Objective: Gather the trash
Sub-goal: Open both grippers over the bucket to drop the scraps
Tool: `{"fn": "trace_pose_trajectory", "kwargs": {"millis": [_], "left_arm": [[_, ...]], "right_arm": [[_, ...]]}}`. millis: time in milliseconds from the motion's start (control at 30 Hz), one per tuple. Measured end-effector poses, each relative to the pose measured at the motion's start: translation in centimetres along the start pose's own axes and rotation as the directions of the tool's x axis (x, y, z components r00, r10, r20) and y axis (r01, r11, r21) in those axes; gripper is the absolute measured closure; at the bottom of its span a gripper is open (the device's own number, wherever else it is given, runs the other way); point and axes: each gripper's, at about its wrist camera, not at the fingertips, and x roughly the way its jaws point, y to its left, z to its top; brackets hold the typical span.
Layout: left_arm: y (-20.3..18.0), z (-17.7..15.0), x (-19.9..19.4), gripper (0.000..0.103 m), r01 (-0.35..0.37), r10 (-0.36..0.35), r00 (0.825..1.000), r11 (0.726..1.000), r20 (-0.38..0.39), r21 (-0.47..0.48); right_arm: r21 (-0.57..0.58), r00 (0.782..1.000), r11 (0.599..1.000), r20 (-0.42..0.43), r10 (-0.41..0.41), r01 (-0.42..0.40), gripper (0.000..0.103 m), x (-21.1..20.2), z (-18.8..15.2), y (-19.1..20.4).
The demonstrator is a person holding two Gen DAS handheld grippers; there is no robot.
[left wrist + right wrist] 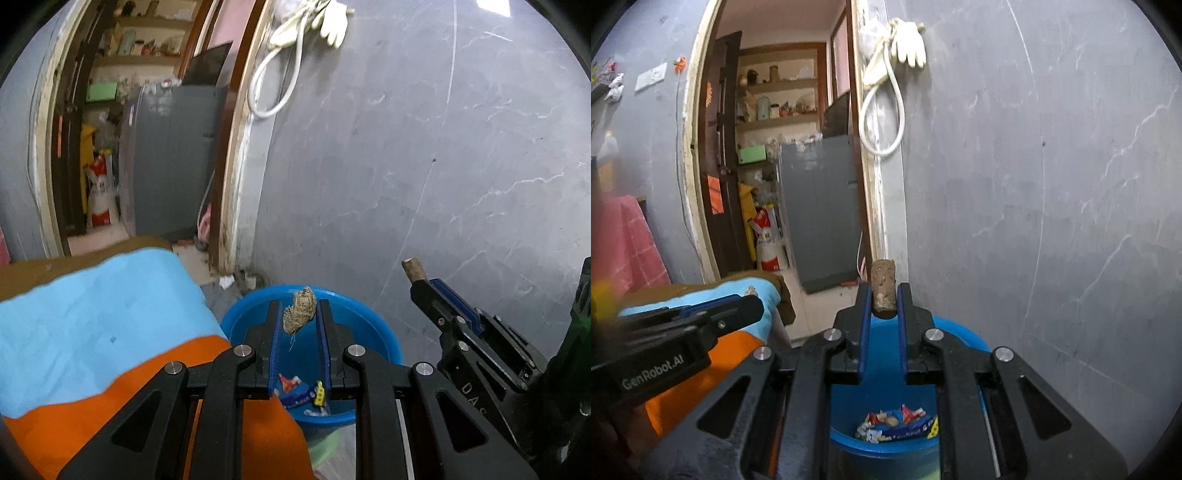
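Observation:
My left gripper (298, 308) is shut on a tan fibrous clump (298, 309) and holds it over the blue bucket (384, 332). My right gripper (882, 295) is shut on a brown cork-like cylinder (883, 288), also above the blue bucket (960, 332). Colourful wrappers (897, 424) lie on the bucket's bottom; they also show in the left wrist view (301, 395). The right gripper appears in the left wrist view (424, 280), to the right of the bucket. The left gripper shows in the right wrist view (753, 302) at the left.
A table with a light blue and orange cloth (96, 332) stands left of the bucket. A grey marbled wall (443, 166) rises behind it. An open doorway (783, 166) at the left shows shelves and a grey cabinet (820, 210). White gloves and a hose (897, 55) hang on the wall.

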Motion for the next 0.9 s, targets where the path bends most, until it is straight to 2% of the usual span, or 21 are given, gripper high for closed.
{"fn": "trace_pose_trajectory", "kwargs": {"millis": [167, 367, 500, 667, 800, 900], "left_arm": [[0.5, -0.8, 2.7, 0.088, 0.004, -0.008, 0.995, 0.999, -0.103, -0.043], [1.7, -1.6, 5.0, 0.088, 0.026, -0.044, 0.984, 0.994, -0.172, -0.103], [2.3, -1.6, 5.6, 0.086, 0.035, -0.054, 0.983, 0.993, -0.178, -0.109], [2.4, -1.8, 5.2, 0.074, 0.031, -0.047, 0.985, 0.995, -0.168, -0.098], [2.2, -2.0, 3.7, 0.065, 0.007, -0.022, 0.989, 0.995, -0.147, -0.101], [2.7, -1.8, 2.3, 0.061, -0.019, 0.006, 0.993, 0.994, -0.120, -0.109]], "right_arm": [[0.007, 0.996, 1.000, -0.087, -0.005, 0.005, 0.073, 1.6, -0.7, -0.4], [0.033, 0.989, 0.999, -0.150, -0.006, 0.011, 0.072, 2.8, -1.2, -1.2], [0.048, 0.986, 0.999, -0.165, -0.003, 0.011, 0.072, 3.0, -1.3, -1.6], [0.048, 0.987, 0.999, -0.163, -0.004, 0.012, 0.071, 3.0, -1.1, -1.6], [0.046, 0.988, 0.999, -0.154, -0.006, 0.013, 0.061, 2.9, -1.0, -1.5], [0.048, 0.990, 0.999, -0.140, -0.009, 0.016, 0.058, 2.6, -0.8, -1.6]]}}
